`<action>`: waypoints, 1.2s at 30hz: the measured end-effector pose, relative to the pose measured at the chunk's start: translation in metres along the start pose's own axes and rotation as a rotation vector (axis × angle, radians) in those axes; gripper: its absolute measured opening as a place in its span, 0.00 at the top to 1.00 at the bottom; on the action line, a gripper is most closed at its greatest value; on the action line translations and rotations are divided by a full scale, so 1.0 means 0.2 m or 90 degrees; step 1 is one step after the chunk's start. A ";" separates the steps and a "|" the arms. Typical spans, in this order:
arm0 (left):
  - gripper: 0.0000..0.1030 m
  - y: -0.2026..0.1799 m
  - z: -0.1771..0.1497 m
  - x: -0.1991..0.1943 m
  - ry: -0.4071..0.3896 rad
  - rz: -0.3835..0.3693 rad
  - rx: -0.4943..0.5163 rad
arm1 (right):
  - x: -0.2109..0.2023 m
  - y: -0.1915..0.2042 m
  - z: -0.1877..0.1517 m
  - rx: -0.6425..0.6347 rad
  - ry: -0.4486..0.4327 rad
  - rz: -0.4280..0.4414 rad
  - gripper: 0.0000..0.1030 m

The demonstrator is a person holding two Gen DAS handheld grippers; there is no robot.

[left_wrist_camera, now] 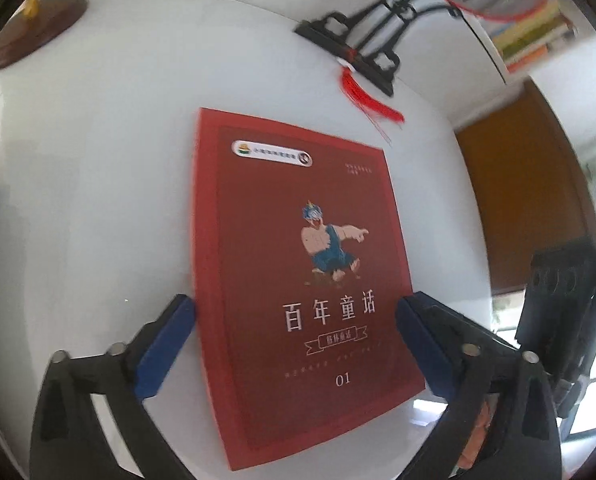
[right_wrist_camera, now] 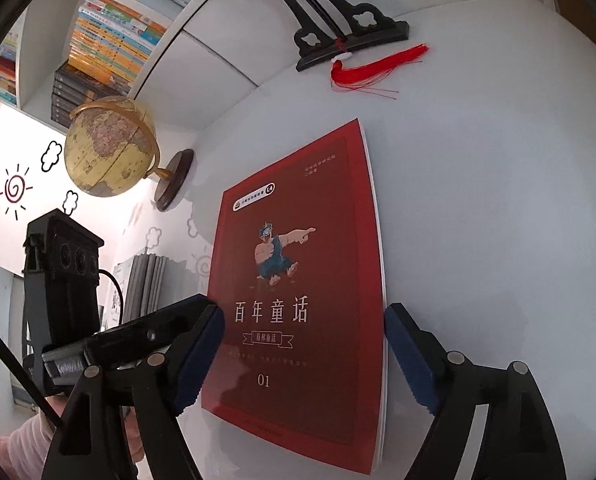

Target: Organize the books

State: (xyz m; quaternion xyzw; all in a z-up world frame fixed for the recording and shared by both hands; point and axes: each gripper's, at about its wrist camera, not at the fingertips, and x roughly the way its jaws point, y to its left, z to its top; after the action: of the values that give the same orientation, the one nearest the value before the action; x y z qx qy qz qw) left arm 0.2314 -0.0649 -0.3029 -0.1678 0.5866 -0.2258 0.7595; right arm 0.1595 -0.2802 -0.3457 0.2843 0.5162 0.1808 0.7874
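White worktop (left_wrist_camera: pixel 97 160) fills both views, and a red book (left_wrist_camera: pixel 298 280) lies flat on it, cover up. Both the left gripper (left_wrist_camera: pixel 298 320) and the right gripper (right_wrist_camera: pixel 302 344) have their blue fingers (left_wrist_camera: pixel 165 344) spread wide, one on each side of the book, not squeezing it. Behind it stand a black stand (right_wrist_camera: pixel 350 40) with a red tassel (right_wrist_camera: pixel 374 60) and a globe (right_wrist_camera: pixel 109 148).

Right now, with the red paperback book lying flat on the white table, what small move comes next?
Probably close one gripper on the red paperback book: both the left gripper and right gripper straddle its near end, open, pads not pressing.
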 end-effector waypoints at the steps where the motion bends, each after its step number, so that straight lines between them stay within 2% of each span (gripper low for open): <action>1: 0.22 0.03 0.00 -0.02 -0.013 -0.002 -0.008 | -0.02 -0.01 0.00 0.003 -0.004 0.001 0.39; 2: 0.36 0.06 0.00 -0.05 -0.023 -0.011 -0.023 | -0.04 -0.02 0.01 0.003 -0.015 0.006 0.46; 3: 0.44 0.09 0.00 -0.07 -0.032 -0.017 -0.039 | -0.07 -0.04 0.01 0.007 -0.019 0.020 0.58; 4: 0.76 0.11 0.00 -0.09 -0.042 -0.027 -0.055 | -0.09 -0.06 0.01 0.018 -0.022 0.048 0.75; 5: 0.99 0.14 -0.01 -0.08 -0.030 -0.091 -0.074 | -0.10 -0.08 0.00 0.021 -0.020 0.066 0.82; 6: 0.99 0.12 -0.01 -0.06 -0.019 -0.097 -0.072 | -0.10 -0.07 -0.01 0.016 -0.016 0.072 0.91; 7: 0.98 0.07 -0.02 -0.05 -0.018 -0.078 -0.043 | -0.09 -0.07 -0.02 0.014 -0.010 0.087 0.94; 9: 0.98 -0.02 -0.05 0.00 0.004 -0.046 0.010 | -0.05 -0.06 -0.03 0.021 0.013 0.128 0.94; 11: 0.98 -0.03 -0.07 0.04 0.015 -0.047 0.002 | -0.01 -0.02 -0.06 0.018 0.020 0.111 0.94; 14: 0.99 -0.01 -0.08 0.05 0.016 -0.044 -0.024 | 0.04 -0.05 -0.09 0.091 0.032 0.158 0.91; 18: 0.99 0.03 -0.08 0.05 0.024 -0.042 -0.036 | 0.08 -0.08 -0.10 0.115 0.039 0.152 0.80; 21: 0.98 0.05 -0.07 0.05 0.030 -0.055 -0.053 | 0.12 -0.11 -0.12 0.163 0.034 0.188 0.68; 24: 0.98 0.05 -0.07 0.05 0.029 -0.045 -0.052 | 0.13 -0.06 -0.12 0.144 0.019 0.181 0.64; 26: 0.95 0.06 -0.06 0.02 0.023 -0.031 -0.058 | 0.13 -0.01 -0.11 0.111 0.007 0.146 0.88; 27: 0.95 0.07 -0.05 0.00 0.016 -0.025 -0.065 | 0.12 0.00 -0.11 0.097 -0.002 0.126 0.96; 28: 0.92 0.08 -0.04 -0.03 0.003 -0.013 -0.070 | 0.11 0.00 -0.11 0.100 -0.011 0.145 0.97; 29: 0.81 0.08 -0.03 -0.06 -0.009 0.005 -0.072 | 0.09 0.00 -0.11 0.101 -0.023 0.169 0.97; 30: 0.77 0.10 -0.01 -0.10 -0.026 0.033 -0.077 | 0.07 0.03 -0.10 0.086 -0.031 0.174 0.97; 32: 0.76 0.16 0.01 -0.14 -0.046 0.046 -0.103 | 0.03 0.07 -0.09 0.063 -0.040 0.191 0.97; 36: 0.67 0.26 0.04 -0.17 -0.038 0.068 -0.154 | -0.03 0.09 -0.06 0.079 -0.060 0.247 0.97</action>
State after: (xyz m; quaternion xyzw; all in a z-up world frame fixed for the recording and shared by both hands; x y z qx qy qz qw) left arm 0.2390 -0.0021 -0.3005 -0.2330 0.5950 -0.1077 0.7616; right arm 0.1463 -0.2665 -0.3346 0.4346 0.4244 0.2837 0.7420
